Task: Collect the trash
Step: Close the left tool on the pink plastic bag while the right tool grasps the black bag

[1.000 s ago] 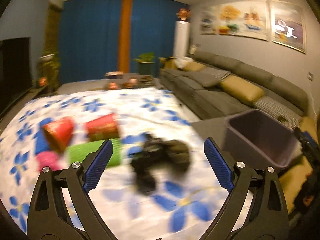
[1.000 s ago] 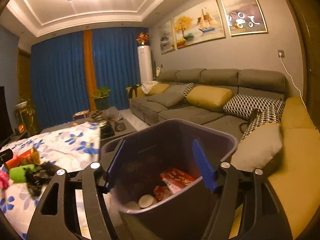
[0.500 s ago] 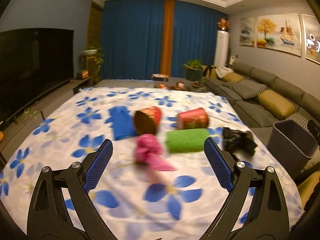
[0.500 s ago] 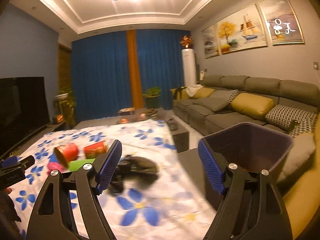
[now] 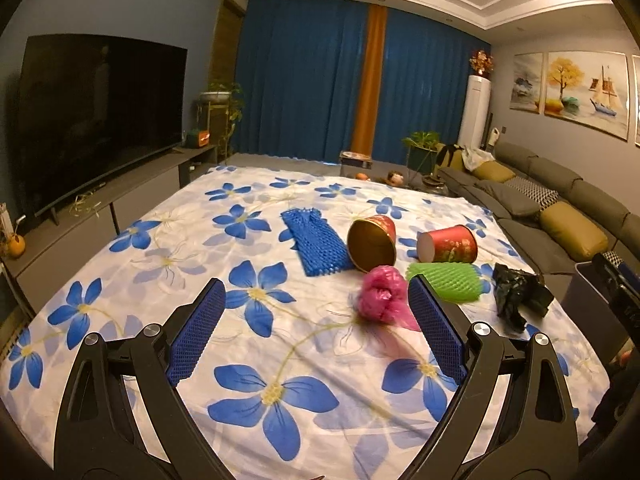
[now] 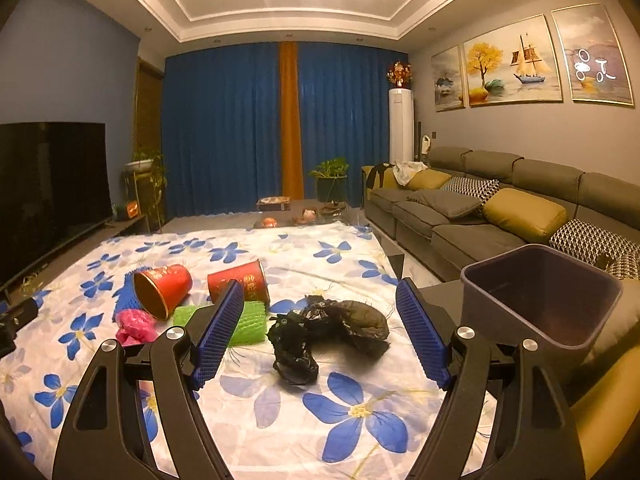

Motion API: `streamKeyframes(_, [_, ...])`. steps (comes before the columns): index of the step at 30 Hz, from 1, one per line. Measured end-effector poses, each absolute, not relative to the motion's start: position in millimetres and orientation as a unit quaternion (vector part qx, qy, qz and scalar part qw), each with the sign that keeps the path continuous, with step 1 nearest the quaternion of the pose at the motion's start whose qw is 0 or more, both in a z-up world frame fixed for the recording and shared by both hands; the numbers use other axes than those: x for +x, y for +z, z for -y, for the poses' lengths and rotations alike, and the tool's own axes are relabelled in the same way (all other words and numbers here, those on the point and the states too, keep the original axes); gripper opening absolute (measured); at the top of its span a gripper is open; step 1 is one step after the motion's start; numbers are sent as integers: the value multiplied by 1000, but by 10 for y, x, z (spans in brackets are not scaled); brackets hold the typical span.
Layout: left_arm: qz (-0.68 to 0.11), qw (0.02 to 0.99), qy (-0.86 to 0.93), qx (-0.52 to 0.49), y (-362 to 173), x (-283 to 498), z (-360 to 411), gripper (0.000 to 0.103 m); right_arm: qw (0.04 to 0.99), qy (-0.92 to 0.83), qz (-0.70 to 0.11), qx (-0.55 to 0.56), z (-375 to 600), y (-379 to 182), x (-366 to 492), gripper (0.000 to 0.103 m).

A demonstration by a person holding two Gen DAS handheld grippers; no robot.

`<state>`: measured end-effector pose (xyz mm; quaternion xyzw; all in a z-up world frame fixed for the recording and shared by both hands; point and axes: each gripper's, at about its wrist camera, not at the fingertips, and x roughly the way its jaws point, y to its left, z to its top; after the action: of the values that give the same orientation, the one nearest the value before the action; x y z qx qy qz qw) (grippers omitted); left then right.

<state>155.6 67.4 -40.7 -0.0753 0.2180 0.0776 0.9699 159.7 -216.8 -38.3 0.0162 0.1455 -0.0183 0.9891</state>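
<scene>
Between the spread blue pads of the right claw [image 6: 320, 322] lies a crumpled black plastic bag [image 6: 332, 326] on the flower-print sheet [image 6: 352, 412] — the claw holds nothing and hangs above it. Just left of the bag lies a green foam net sleeve [image 6: 250, 322], with a pink plastic wad [image 6: 136, 326] further left and two red paper cups [image 6: 164, 290] tipped on their sides behind them. To the right, off the sheet's edge and beside the grey sofa [image 6: 500, 216], stands the purple trash bin [image 6: 540, 300], its mouth open upward.

Over the same sheet the left claw [image 5: 316, 324] is also spread wide and empty. The pink wad [image 5: 380, 298] sits just inside its right pad, touching nothing of the claw. Beyond it lie a blue foam net [image 5: 316, 242] and the gold-lined cup — near the sheet's right edge, the black bag [image 5: 518, 296].
</scene>
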Motion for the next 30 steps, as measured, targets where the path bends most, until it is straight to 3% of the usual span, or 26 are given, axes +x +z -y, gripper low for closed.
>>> streamKeyframes(22, [-236, 970, 12, -55, -639, 2137, -399, 91, 970, -20, -243, 13, 1990, -863, 2393, 76])
streamKeyframes(30, [-261, 964, 4, -48, -724, 2458, -346, 91, 961, -24, -276, 14, 1985, -942, 2631, 63])
